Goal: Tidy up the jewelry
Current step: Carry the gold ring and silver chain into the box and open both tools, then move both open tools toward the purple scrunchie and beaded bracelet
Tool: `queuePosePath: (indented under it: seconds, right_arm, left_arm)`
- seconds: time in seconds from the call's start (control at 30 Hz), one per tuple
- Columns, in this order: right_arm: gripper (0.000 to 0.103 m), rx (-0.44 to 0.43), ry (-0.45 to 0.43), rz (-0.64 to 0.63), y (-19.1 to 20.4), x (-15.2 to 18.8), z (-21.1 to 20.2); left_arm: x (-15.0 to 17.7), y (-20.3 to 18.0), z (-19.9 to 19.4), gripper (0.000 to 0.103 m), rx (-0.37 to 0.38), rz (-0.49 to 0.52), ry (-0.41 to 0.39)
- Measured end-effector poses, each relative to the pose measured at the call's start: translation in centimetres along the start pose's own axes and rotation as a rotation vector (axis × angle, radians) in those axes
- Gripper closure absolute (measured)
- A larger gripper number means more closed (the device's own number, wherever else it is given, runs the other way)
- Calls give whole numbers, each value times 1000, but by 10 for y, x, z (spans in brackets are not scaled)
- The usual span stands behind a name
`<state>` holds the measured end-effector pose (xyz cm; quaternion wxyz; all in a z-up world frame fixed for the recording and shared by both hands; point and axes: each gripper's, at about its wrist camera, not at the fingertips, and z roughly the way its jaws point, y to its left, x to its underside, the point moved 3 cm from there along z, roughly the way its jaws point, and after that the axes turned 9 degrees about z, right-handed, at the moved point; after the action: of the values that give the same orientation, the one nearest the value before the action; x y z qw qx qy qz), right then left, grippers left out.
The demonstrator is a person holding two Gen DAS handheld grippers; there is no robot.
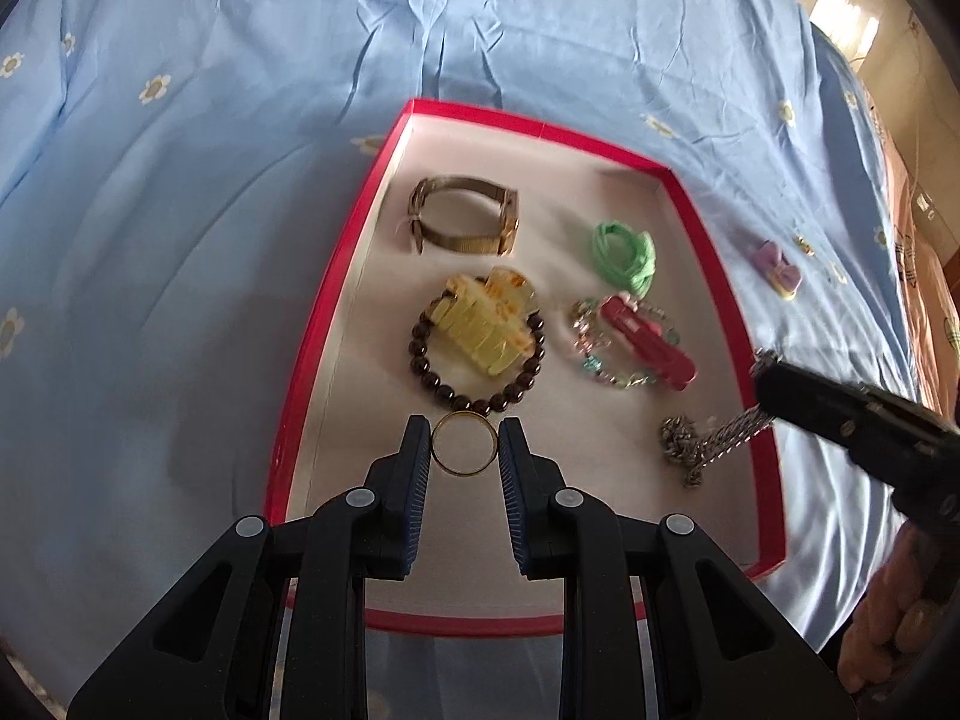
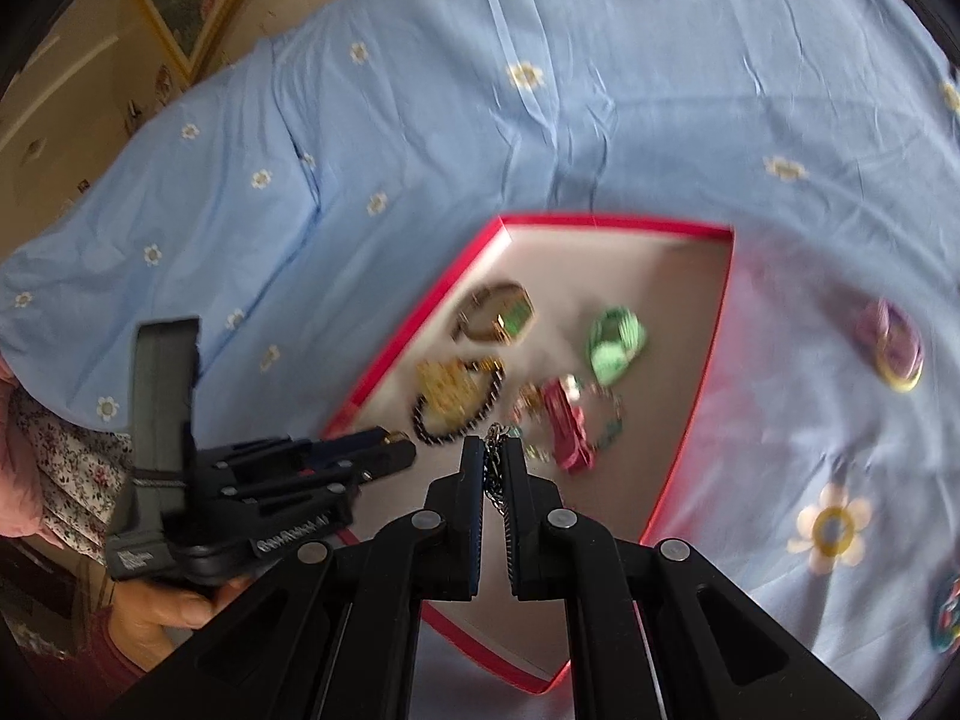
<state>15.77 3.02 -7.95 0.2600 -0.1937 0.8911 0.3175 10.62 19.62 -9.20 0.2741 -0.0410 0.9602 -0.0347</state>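
Note:
A thin gold ring (image 1: 462,470) sits pinched between the pads of my left gripper (image 1: 465,441), just above the white floor of the red-rimmed tray (image 1: 540,126), close to a dark bead bracelet (image 1: 480,405). My right gripper (image 2: 493,450) is shut on a silver chain (image 2: 493,435). In the left wrist view that chain (image 1: 681,438) hangs from the right gripper (image 1: 765,369) over the tray's right side, its lower end heaped on the floor. The right wrist view shows the left gripper (image 2: 402,447) at the tray's (image 2: 612,221) near left edge.
In the tray lie a gold mesh watch (image 1: 462,216), a green hair tie (image 1: 624,252), a yellow hair claw (image 1: 486,324) on the bead bracelet, and a red clip (image 1: 648,342) on a crystal bracelet. A purple bow clip (image 1: 780,270) lies on the blue flowered sheet (image 1: 240,120) right of the tray.

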Motion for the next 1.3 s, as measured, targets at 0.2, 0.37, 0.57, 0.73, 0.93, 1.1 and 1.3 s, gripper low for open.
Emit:
queuePosePath:
  seconds: [0.2, 0.37, 0.57, 0.73, 0.93, 1.1, 1.3]
  right_arm:
    - [98, 23, 51, 20, -12, 8, 20]
    - [98, 41, 78, 29, -18, 11, 27]
    - [97, 50, 93, 30, -18, 13, 30]
    - [93, 44, 102, 44, -21, 13, 30]
    - [91, 28, 82, 57, -19, 12, 21]
    - [80, 17, 40, 67, -19, 8, 1]
    - [79, 25, 7, 90, -28, 11, -23]
  left_arm:
    - [1, -2, 7, 82, -27, 24, 6]
    - [0, -8, 9, 82, -60, 56, 9]
    - [0, -8, 9, 78, -55, 56, 13]
    - [-1, -9, 9, 69, -56, 50, 17]
    - [-1, -7, -2, 59, -42, 18, -2]
    - [-2, -10, -14, 53, -26, -3, -27]
    - [-1, -23, -22, 51, 7, -15, -33]
